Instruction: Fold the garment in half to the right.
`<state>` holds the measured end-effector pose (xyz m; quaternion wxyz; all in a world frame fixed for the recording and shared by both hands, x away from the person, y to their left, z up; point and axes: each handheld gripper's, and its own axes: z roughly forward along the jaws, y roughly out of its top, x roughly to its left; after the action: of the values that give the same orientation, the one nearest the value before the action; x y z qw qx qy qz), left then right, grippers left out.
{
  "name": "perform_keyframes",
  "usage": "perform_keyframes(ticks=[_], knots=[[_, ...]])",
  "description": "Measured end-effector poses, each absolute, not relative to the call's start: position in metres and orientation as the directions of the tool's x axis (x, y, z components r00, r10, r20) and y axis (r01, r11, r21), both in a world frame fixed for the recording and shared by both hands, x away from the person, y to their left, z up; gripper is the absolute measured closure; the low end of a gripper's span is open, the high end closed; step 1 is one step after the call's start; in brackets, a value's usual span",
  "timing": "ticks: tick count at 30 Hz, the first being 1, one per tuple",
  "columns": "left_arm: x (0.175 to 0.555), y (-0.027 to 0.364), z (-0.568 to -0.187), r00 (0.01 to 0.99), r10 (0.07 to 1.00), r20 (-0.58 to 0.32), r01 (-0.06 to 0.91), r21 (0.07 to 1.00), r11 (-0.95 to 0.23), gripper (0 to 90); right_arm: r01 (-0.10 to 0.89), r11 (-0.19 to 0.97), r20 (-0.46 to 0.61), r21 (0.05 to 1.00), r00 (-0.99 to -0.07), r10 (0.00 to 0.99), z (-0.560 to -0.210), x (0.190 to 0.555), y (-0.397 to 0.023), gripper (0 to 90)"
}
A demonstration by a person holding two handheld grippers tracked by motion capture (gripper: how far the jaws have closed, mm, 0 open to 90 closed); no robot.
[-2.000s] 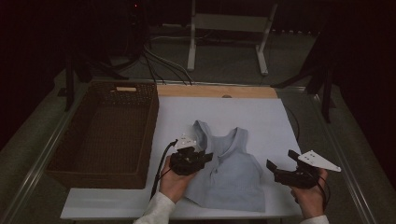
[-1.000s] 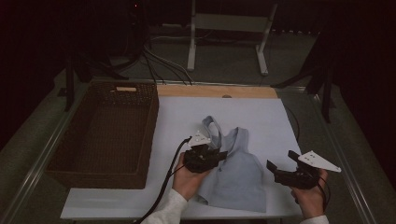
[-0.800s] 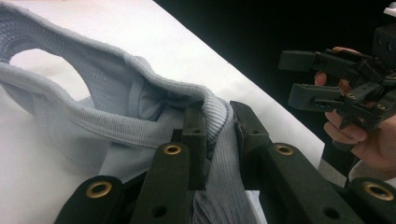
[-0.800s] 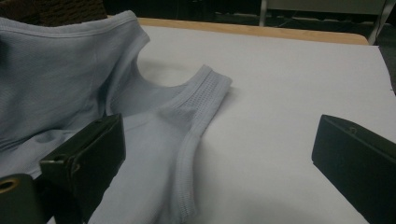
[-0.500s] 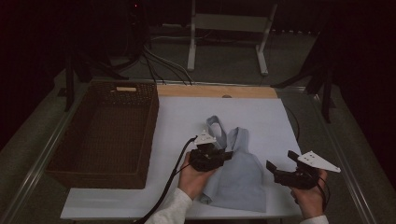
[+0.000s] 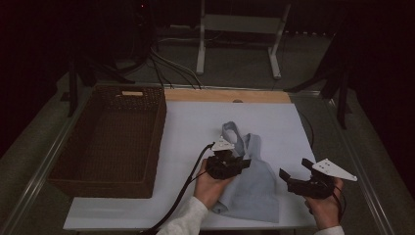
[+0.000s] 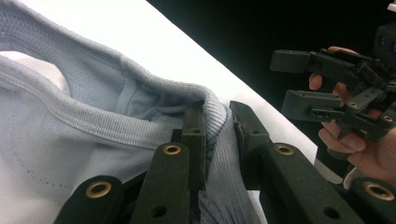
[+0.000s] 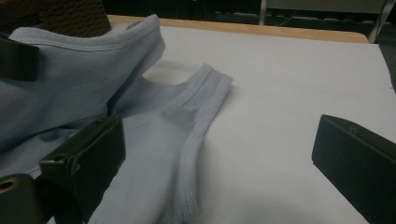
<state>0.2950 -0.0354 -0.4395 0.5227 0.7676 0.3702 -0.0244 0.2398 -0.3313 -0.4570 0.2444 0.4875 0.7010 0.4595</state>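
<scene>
You've got the white table [image 6: 186,127] under you, the big brown wicker basket [image 6: 110,142] sitting off at nine o'clock, and the light blue tank top [image 6: 252,183] lying near the front edge, its long axis running from the straps at twelve down to the hem at six. Your left gripper [image 6: 243,162] is clamped on the ribbed edge of the tank top, one side of it folded over toward three o'clock; in the left gripper view the fabric bunches between the jaws [image 7: 219,135]. Your right gripper [image 6: 293,171] waits with its jaws wide apart and nothing in them, just off the garment at three o'clock, pointing toward nine. From its own view the near strap [image 8: 205,93] lies dead ahead on the table. So your right gripper looks best placed to pin that side, I'd say, while your left carries the fold across.
</scene>
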Motion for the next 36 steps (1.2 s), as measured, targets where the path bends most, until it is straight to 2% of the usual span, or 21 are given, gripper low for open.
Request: perform_keyframes(ticks=[18, 28, 36], knots=[[0.295, -0.061, -0.446, 0.742, 0.500, -0.446, 0.599, 0.777, -0.195, 77.6, 0.456, 0.097, 0.107, 0.885, -0.400, 0.910, -0.457, 0.239, -0.333, 3.1], [0.299, -0.062, -0.455, 0.745, 0.503, -0.438, 0.599, 0.772, -0.215, 73.7, 0.456, 0.097, 0.109, 0.884, -0.404, 0.908, -0.458, 0.239, -0.332, 3.0], [0.299, -0.062, -0.458, 0.755, 0.478, -0.449, 0.590, 0.784, -0.196, 57.1, 0.461, 0.103, 0.111, 0.882, -0.415, 0.903, -0.457, 0.238, -0.330, 3.1]])
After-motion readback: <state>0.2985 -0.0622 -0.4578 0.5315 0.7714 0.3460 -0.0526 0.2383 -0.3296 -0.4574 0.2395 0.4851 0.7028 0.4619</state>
